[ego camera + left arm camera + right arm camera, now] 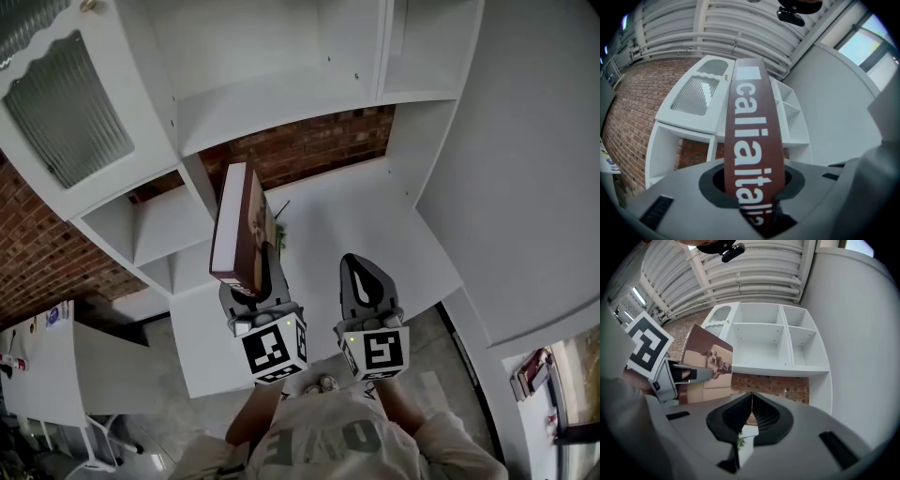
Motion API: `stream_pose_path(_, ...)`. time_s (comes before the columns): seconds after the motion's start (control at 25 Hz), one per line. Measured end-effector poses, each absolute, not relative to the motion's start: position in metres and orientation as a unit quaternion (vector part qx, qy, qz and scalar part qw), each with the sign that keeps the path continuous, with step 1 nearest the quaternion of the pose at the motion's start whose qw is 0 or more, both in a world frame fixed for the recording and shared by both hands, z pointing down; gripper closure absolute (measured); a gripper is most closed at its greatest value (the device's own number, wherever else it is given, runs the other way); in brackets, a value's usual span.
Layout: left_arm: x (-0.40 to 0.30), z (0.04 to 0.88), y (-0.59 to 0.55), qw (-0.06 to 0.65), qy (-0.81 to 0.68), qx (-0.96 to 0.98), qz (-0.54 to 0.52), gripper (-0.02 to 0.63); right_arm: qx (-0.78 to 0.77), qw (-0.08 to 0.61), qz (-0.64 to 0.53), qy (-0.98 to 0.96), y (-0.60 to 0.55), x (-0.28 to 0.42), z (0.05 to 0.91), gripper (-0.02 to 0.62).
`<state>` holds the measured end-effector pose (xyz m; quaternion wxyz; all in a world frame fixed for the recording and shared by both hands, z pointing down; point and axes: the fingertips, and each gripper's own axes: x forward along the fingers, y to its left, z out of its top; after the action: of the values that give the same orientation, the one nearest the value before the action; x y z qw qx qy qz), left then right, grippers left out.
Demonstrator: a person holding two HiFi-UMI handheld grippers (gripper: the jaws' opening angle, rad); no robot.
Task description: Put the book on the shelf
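Note:
A brown book [239, 225] with a dog photo on its cover stands upright in my left gripper [255, 274], whose jaws are shut on its lower end. In the left gripper view the spine [752, 126] with white lettering rises between the jaws of the left gripper [757, 197]. The right gripper view shows the book's cover [710, 366] to its left. My right gripper [357, 269] hangs beside the book, its jaws shut with nothing between them; the fingertips meet [751, 397]. The white shelf unit [281, 103] with open compartments [761, 345] stands ahead, beyond both grippers.
A cabinet door with ribbed glass [66, 103] is on the shelf unit's left side. Below the shelves lies a white desk top [375, 216] against a brick wall [309, 145], with a small green plant [279, 234] on it. A white wall [534, 141] closes off the right.

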<state>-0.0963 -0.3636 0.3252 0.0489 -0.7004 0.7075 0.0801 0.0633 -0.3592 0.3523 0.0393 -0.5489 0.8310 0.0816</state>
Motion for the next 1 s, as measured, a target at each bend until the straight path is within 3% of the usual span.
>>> stream_pose_path(0.48, -0.086, 0.157, -0.403, 0.166, 0.703, -0.684, 0.102, 0.453, -0.535, 0.066, 0.069, 0.839, -0.348, 0.069, 0.330, 0.578)
stream_pose_path(1.0, -0.105, 0.091, -0.504, 0.146, 0.748, -0.645, 0.059, 0.451, -0.537, 0.055, 0.044, 0.841, -0.334, 0.074, 0.336, 0.578)
